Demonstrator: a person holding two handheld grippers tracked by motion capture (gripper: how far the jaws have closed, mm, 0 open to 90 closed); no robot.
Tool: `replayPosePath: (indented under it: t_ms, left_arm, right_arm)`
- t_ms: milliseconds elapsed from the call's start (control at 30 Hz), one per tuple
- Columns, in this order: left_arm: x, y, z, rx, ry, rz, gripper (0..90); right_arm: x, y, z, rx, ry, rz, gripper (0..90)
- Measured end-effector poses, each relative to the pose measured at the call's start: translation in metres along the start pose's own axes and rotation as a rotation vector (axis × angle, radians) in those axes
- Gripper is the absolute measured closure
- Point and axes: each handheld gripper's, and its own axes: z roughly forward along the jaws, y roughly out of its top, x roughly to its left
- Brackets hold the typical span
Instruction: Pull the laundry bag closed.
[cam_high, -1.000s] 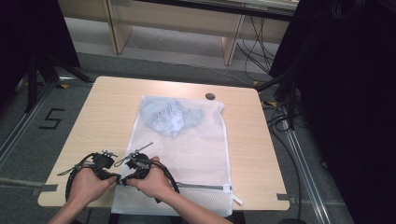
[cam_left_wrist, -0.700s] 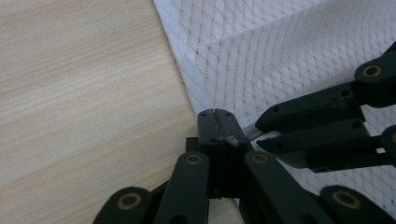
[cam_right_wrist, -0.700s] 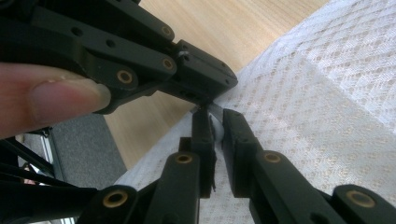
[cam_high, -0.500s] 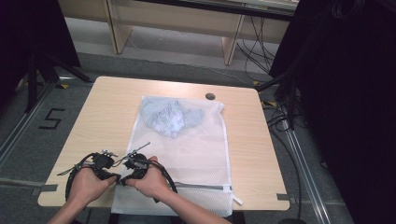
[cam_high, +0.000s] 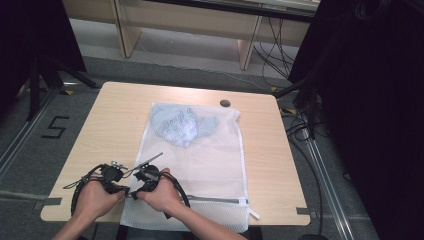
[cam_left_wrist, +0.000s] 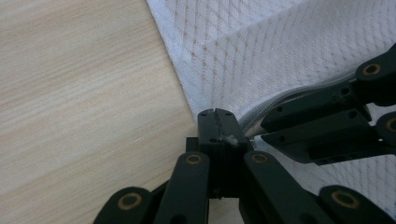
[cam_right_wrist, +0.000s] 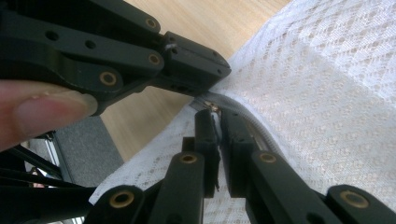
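Observation:
A white mesh laundry bag lies flat on the wooden table, with a pale blue garment bunched inside its far end. Its grey zipper runs along the near edge. Both grippers meet at the bag's near left corner. My left gripper is shut on the bag's edge where the zipper ends. The right gripper is shut on the small zipper pull, its tips almost touching the left gripper. In the high view the left gripper and right gripper sit tip to tip.
A round cable hole lies in the table beyond the bag's far right corner. Bare wood stretches left of the bag. Grey tape strips mark the near table edge. Black stands and cables crowd the floor to the right.

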Motion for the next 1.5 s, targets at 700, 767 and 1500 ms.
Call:
replayPosePath:
  t_ms: [700,767,1500]
  left_arm:
    - [-0.001,-0.001,0.0,-0.018,0.014,-0.015,90.0]
    - [-0.002,-0.001,0.0,-0.018,0.014,-0.019,90.0]
    - [-0.002,-0.001,0.001,-0.026,0.015,-0.03,90.0]
  right_arm:
    - [0.001,0.0,-0.008,0.001,-0.077,-0.017,87.0]
    - [0.001,0.0,-0.008,0.003,-0.077,-0.016,87.0]
    - [-0.001,0.0,-0.015,0.047,-0.107,-0.014,87.1]
